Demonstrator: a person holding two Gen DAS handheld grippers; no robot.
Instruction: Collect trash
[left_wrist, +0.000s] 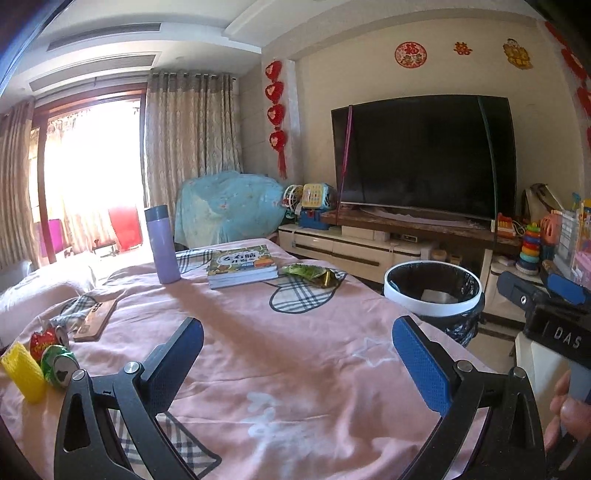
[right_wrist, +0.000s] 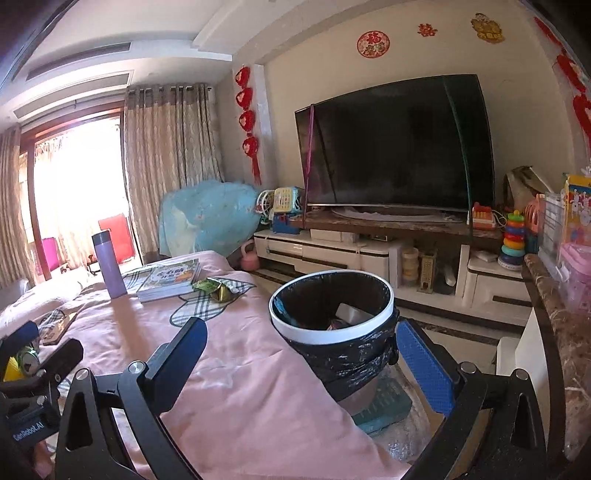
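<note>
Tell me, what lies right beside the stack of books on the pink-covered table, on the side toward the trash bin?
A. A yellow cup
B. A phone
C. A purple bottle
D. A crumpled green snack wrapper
D: the crumpled green wrapper lies against the stack of books on the side facing the bin; the purple bottle stands on the opposite side.

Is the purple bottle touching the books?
Apart. In the left wrist view, a strip of pink cloth shows plainly between the purple bottle and the books.
</note>
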